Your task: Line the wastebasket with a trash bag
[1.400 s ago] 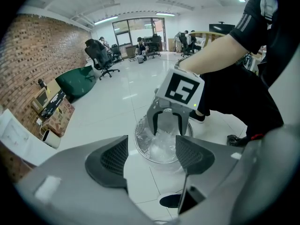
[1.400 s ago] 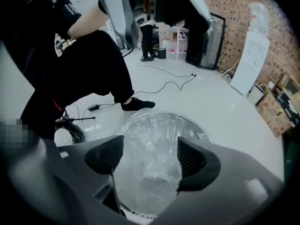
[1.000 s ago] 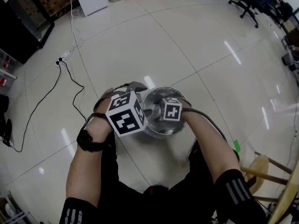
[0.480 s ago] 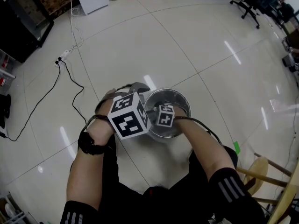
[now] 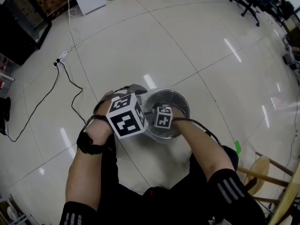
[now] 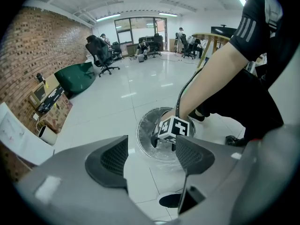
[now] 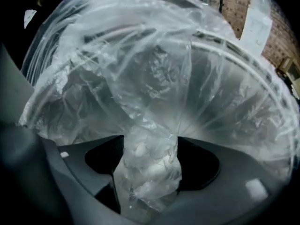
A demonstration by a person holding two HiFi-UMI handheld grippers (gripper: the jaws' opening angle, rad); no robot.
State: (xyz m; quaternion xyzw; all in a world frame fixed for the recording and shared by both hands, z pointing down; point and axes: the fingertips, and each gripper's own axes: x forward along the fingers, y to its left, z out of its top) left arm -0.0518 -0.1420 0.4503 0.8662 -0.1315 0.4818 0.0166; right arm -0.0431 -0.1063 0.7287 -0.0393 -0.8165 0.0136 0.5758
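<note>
Just to the left of the wastebasket (image 5: 182, 97), the left claw (image 6: 150, 150) is keeping its place above the floor (image 5: 197, 50), its jaws standing apart with nothing between them. The right claw (image 7: 151, 161) is now reaching deeper inside the wastebasket than a second ago. Its jaws are standing wide, not clamping, with a bunch of the clear trash bag (image 7: 154, 74) sitting between them. So the bag is probably being pushed toward the bottom. I cannot tell if its edge is lying over the rim.
</note>
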